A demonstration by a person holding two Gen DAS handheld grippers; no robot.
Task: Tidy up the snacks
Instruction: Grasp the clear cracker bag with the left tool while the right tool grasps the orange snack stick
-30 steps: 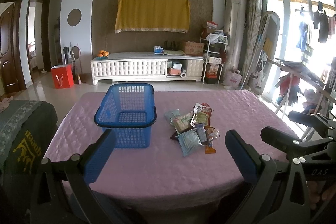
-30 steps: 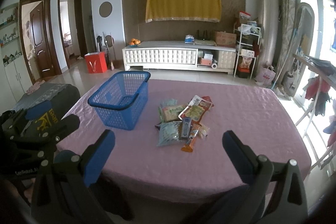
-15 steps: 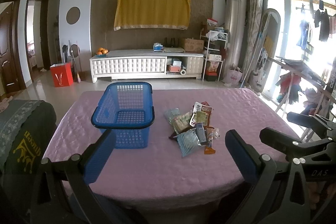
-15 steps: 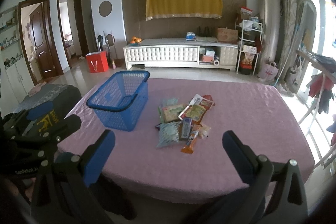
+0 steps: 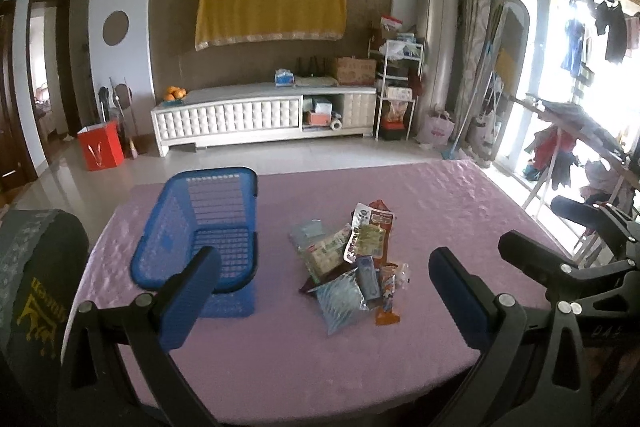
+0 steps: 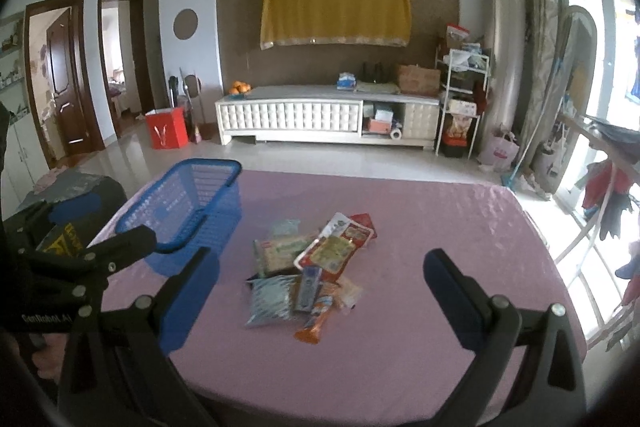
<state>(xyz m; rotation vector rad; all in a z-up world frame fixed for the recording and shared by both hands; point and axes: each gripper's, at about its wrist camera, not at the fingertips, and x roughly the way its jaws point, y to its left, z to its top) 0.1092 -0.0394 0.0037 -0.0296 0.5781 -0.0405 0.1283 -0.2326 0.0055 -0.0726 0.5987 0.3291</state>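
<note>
While both grippers hang above the near edge of the pink-covered table, neither one holds anything: the left gripper has its blue-padded jaws spread wide apart, and the right gripper has its jaws just as wide, with only air between them. Ahead of the left gripper's jaws and roughly centred in the gap between them lies the pile of snack packets, a loose heap of overlapping wrappers flat on the cloth, with a silvery-blue pouch nearest the jaws and an orange-tipped stick packet just beside it. Beyond the left jaw of that gripper, partly hidden by its pad, stands the blue plastic basket, upright and apart from the pile. From the right wrist camera the same pile sits ahead of the jaws and between them, slightly toward the left jaw, while the basket stands farther off past the left jaw. The left gripper's black frame shows at the left edge of that camera, near the basket's front corner. Far behind the table a white low cabinet runs along the brown wall under a yellow cloth
</note>
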